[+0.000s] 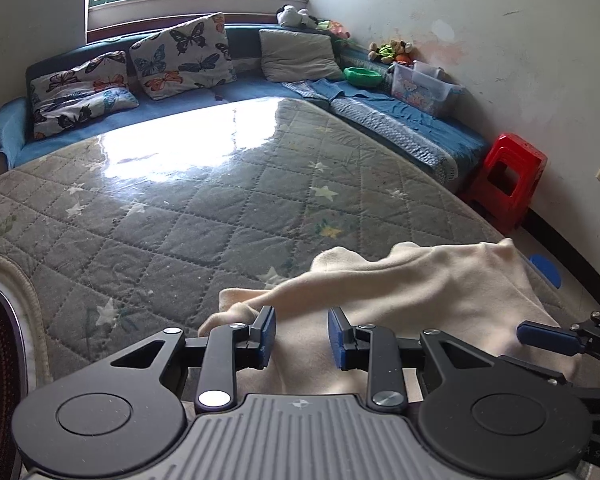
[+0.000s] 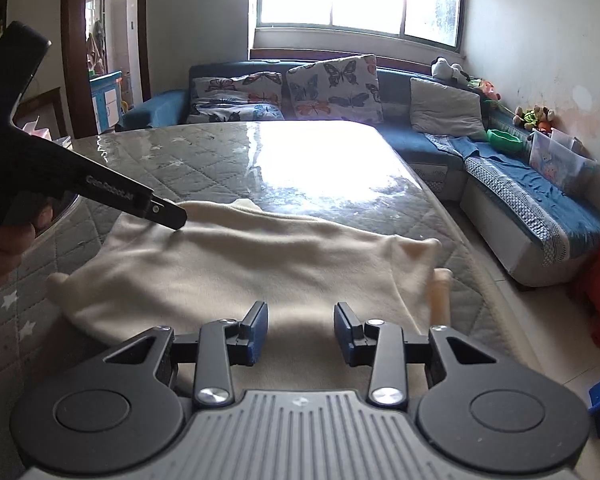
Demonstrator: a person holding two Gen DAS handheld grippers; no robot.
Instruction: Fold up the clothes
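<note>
Quilted grey mattress [image 2: 228,152] with a star pattern fills the room's middle and serves as the reference surface; strong window glare lies on its far half. Blue sofa [image 2: 536,216] wraps the far end and right flank of the mattress, carrying butterfly cushions [image 2: 332,88] at the far end. Red stool [image 1: 512,180] stands on the floor off the mattress's right edge, at the sofa's near end. Cream garment [image 2: 236,264] lies spread on the near end of the mattress, reaching its right edge, rumpled along the far hem. Left gripper [image 1: 302,338] hangs over the garment's left part, blue pads spread, no cloth pinched between them. Right gripper [image 2: 301,330] is over the garment's near portion, jaws likewise spread and empty. A hand [image 2: 2,240] shows at the mattress's left side, holding the left tool.
</note>
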